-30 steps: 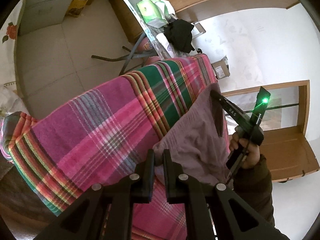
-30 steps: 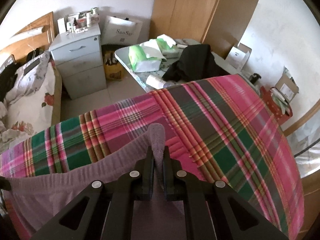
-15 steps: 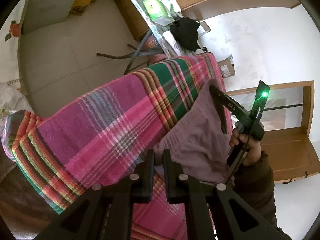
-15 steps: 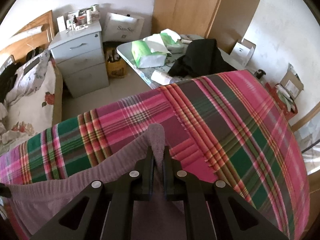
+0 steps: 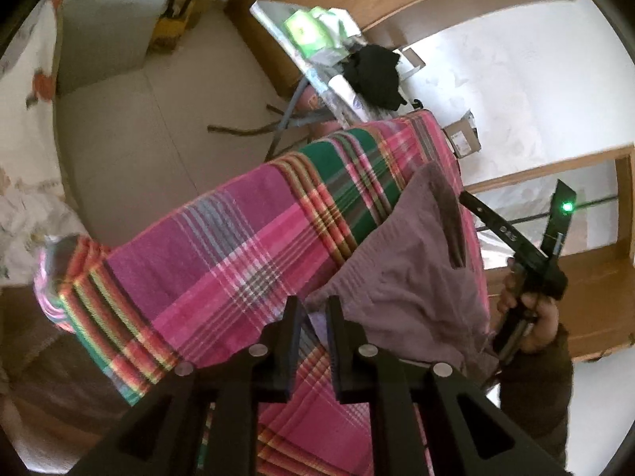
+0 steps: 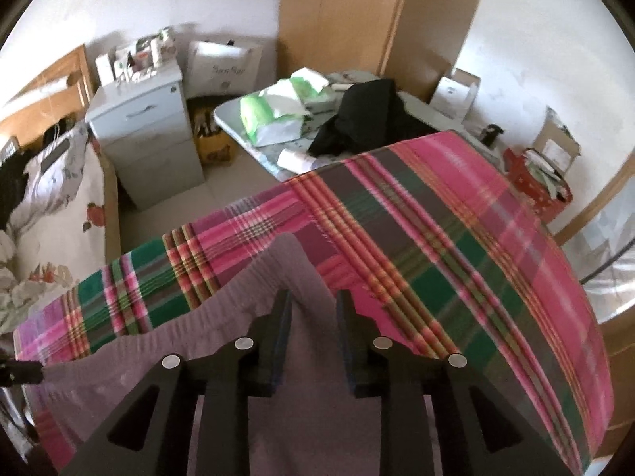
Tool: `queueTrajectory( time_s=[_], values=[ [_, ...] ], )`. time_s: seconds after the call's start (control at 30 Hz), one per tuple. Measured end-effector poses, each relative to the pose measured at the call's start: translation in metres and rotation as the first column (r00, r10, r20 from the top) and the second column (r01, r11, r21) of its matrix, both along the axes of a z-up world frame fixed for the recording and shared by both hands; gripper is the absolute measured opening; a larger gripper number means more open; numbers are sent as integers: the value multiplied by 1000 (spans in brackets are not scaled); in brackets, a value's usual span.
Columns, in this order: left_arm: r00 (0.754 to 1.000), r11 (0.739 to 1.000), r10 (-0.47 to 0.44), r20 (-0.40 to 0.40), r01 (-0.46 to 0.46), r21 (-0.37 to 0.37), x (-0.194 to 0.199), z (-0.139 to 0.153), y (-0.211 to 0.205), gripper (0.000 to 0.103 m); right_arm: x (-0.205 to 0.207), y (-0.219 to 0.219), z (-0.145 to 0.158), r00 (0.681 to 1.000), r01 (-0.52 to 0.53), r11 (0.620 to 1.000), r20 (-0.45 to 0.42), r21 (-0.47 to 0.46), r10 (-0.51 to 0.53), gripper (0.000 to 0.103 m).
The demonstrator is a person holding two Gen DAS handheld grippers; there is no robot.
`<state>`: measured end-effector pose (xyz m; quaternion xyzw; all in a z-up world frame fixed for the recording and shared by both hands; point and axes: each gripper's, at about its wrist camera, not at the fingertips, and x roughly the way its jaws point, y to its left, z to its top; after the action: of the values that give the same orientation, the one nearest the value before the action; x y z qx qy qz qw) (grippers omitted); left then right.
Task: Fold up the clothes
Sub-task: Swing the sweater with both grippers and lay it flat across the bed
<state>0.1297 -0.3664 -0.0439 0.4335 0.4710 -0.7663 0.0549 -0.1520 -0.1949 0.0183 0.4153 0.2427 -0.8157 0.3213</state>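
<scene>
Left wrist view is showing the left gripper [image 5: 313, 313] clenching one edge of the mauve garment [image 5: 401, 261], fingers nearly together with a fold of cloth pinched between them. Garment is hanging lifted above the plaid blanket [image 5: 222, 254], stretching from the left gripper across to the right gripper [image 5: 462, 198], whose black body is showing at the far side of the garment with a green light glowing on it. A hand [image 5: 532, 309] in a dark sleeve is gripping that tool's handle, just beyond the garment's far edge. Right wrist view is showing the right gripper [image 6: 311, 301] with its fingers spread wider apart, the garment [image 6: 278, 341] draping up between them in a peak; it is probably loosening its hold, but motion blur is making contact with the pads hard to read, so cannot tell whether it is grasping. Garment is sitting over the near part of the plaid blanket [image 6: 456, 246], the waistband-like ribbed edge running toward the left gripper tip at the frame edge. Beyond the blanket, a folding table [image 6: 230, 117] is carrying a green tissue pack [image 6: 270, 115] and a black garment [image 6: 369, 115]; a grey drawer unit [image 6: 147, 131] is standing further beyond the blanket beside a bed [image 6: 51, 198].
</scene>
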Motion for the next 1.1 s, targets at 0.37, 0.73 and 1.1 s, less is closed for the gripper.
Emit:
queueTrajectory(
  time_s=[0.37,0.73,1.1],
  values=[
    [988,971,-141,-57,127,-203,-7,42,35,17,69,120,67,992,99,973,-55,-209,-113,26],
    [902,877,-427,-68,394,-276,-44,51,122,19,151,234,58,963,227,932,-78,-281,-258,26],
    [768,734,-639,-56,586,-344,-68,49,210,19,172,293,14,924,369,867,27,-336,-382,26]
  ],
)
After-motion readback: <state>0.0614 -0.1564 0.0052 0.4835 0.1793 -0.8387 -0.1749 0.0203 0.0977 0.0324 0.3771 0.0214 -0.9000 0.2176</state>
